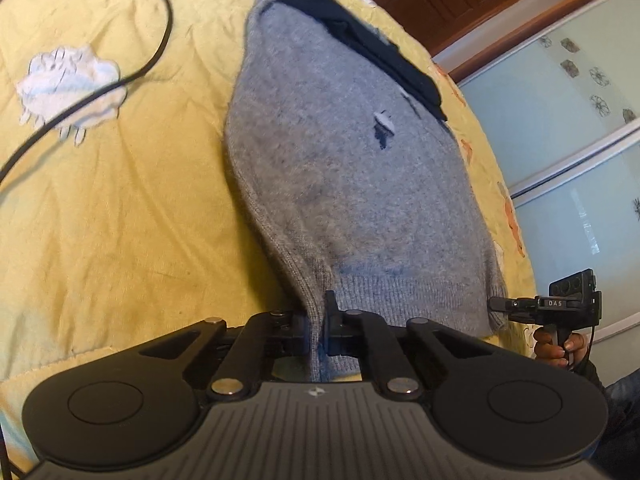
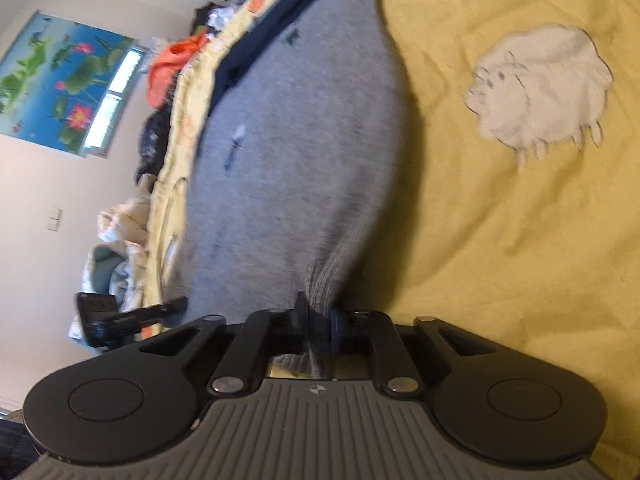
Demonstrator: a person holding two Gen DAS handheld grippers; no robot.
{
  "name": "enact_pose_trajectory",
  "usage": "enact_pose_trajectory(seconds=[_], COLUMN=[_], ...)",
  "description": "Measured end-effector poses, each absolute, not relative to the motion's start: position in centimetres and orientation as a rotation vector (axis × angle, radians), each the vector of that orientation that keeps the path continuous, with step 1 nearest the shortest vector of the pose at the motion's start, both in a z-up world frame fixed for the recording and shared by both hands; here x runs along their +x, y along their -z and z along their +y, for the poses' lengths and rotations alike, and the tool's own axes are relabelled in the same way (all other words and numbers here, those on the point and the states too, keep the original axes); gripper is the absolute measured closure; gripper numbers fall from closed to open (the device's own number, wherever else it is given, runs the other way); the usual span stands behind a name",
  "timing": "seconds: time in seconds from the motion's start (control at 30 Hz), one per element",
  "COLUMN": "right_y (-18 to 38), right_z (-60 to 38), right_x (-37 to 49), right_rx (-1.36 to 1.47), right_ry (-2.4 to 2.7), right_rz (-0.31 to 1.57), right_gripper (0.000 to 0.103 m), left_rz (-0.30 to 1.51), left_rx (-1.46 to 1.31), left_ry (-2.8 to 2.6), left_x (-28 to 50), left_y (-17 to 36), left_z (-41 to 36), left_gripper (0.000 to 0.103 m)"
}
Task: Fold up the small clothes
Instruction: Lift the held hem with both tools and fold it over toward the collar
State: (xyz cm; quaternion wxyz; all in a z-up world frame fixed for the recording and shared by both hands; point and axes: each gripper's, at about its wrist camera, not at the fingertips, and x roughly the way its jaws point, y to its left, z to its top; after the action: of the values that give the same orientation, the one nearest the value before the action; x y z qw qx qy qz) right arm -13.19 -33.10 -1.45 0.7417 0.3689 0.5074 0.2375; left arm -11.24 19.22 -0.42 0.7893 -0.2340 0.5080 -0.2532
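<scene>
Left wrist, grey sweater [image 1: 344, 184] hem pinched in gripper [image 1: 319, 320]

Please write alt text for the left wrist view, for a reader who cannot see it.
The left gripper is shut on the ribbed hem of a grey knitted sweater that lies on a yellow bedspread. At the right edge, a hand holds the right gripper at the hem's other corner. A black cable crosses the bedspread's white sheep print.

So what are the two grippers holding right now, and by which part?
Both are shut on the grey sweater. The left gripper pinches the ribbed hem near one bottom corner, and the right gripper pinches the ribbed hem near the other corner.
</scene>
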Motion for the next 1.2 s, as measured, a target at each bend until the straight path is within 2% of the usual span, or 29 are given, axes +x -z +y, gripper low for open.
enact_pose_trajectory(seconds=[0.3, 0.47, 0.67, 0.83, 0.87, 0.9, 0.93, 0.97, 1.0, 1.1, 1.2], right_y=[-0.9, -3.2, -5.4, -5.2, -4.6, -3.7, -2.6, -1.8, -1.3, -0.6, -1.3], right_z=[-34.6, -35.9, -37.2, -39.1, -39.6, -40.0, -40.4, -40.6, -40.6, -39.9, -38.6], right_x=[-12.8, -9.1, 1.5, 14.6, 17.2, 19.5, 21.3, 22.3, 22.5, 21.0, 18.5], right_rx=[0.932, 1.0, 1.09, 1.136, 1.155, 1.183, 1.203, 1.214, 1.219, 1.194, 1.008], right_ry=[-0.589, -0.616, -0.633, -0.501, -0.445, -0.365, -0.271, -0.172, -0.12, -0.25, -0.274], right_rz=[0.917, 0.742, 0.51, 0.462, 0.456, 0.458, 0.487, 0.527, 0.538, 0.516, 0.56], right_gripper=[0.088, 0.088, 0.088, 0.088, 0.084, 0.073, 0.057, 0.022, 0.013, 0.016, 0.016], left_rz=[0.938, 0.789, 0.618, 0.566, 0.573, 0.608, 0.66, 0.691, 0.723, 0.719, 0.677], left_rx=[-0.559, -0.578, -0.594, -0.514, -0.469, -0.453, -0.486, -0.537, -0.595, -0.656, -0.58], left_ry=[0.595, 0.623, 0.584, 0.462, 0.409, 0.316, 0.215, 0.156, 0.131, 0.172, 0.192], left_x=[-10.7, -7.5, 2.8, 16.5, 19.6, 22.5, 24.8, 26.1, 26.6, 24.8, 20.7], left_y=[-2.5, -5.8, -10.8, -13.1, -12.7, -12.0, -11.2, -10.3, -9.4, -7.8, -7.4], left_z=[20.4, 20.1, 18.9, 16.0, 15.5, 15.2, 15.3, 15.7, 16.2, 17.6, 18.4], left_gripper=[0.098, 0.098, 0.098, 0.097, 0.097, 0.097, 0.097, 0.097, 0.096, 0.096, 0.096])
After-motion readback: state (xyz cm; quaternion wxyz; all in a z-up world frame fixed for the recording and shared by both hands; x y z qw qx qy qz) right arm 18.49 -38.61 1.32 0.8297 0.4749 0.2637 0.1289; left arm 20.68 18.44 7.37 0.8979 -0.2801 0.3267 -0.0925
